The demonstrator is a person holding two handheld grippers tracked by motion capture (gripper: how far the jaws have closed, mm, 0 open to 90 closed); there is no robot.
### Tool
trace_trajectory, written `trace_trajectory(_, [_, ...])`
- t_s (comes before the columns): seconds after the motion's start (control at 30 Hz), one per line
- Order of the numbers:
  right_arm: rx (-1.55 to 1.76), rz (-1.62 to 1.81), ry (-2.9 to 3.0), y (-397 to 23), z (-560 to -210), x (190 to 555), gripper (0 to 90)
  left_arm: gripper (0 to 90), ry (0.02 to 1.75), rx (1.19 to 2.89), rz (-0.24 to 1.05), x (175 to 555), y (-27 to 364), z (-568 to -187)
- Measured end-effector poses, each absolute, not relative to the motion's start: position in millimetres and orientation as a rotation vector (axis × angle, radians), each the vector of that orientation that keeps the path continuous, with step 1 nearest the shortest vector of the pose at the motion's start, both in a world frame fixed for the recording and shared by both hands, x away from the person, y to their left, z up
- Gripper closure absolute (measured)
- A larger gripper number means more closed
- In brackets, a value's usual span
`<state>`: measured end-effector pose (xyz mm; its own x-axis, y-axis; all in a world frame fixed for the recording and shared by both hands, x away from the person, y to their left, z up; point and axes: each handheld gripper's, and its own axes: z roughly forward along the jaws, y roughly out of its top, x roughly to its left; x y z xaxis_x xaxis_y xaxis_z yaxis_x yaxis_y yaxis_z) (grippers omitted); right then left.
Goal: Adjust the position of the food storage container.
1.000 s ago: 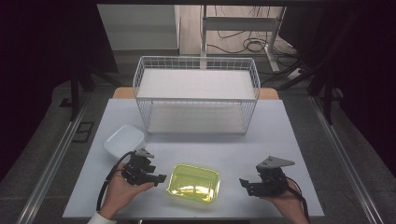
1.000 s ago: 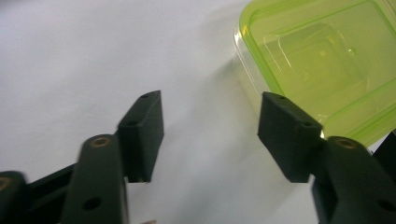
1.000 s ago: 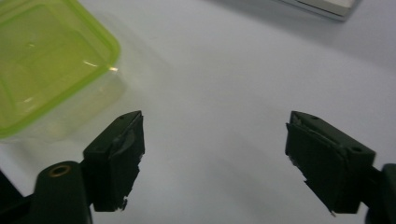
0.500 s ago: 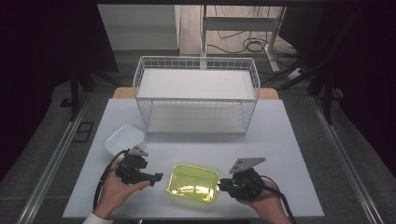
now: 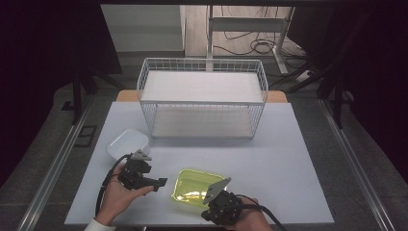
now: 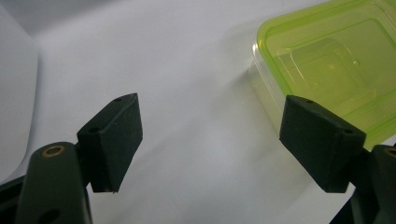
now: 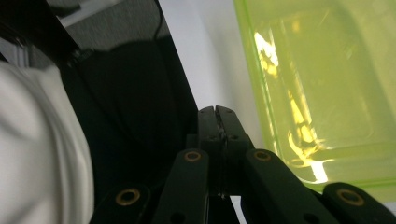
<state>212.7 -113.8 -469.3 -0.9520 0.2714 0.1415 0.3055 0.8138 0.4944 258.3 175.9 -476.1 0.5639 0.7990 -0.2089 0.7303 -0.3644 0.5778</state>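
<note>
Two grippers are flanking the green box (image 5: 195, 187): the left gripper (image 5: 161, 183) is spreading its jaws (nothing between them) to take the near rim, while the right gripper (image 7: 217, 112), jaws pressed together, is bracing beside the opposite wall.

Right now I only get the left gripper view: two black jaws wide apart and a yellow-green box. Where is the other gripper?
Observer: The right gripper is beside the green container, at the table's near edge.
Operator: Is it holding the box?
Observer: No. Its jaws have just closed, and they are shut with nothing between them.
Operator: What else is on the table?
Observer: A white wire basket stands at the far side, beyond the container.
</note>
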Motion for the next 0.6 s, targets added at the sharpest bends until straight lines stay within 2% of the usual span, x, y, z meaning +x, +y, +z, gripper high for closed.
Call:
trace_trajectory(0.17, [-0.492, -0.767, -2.976, -115, -480, 217, 88.8, 20.8, 1.219, 2.162, 0.14, 258, 175, -477])
trace_trajectory(0.6, [-0.521, -0.802, -3.007, -119, -481, 229, 88.9, 20.7, 1.216, 2.169, 0.141, 259, 174, -479])
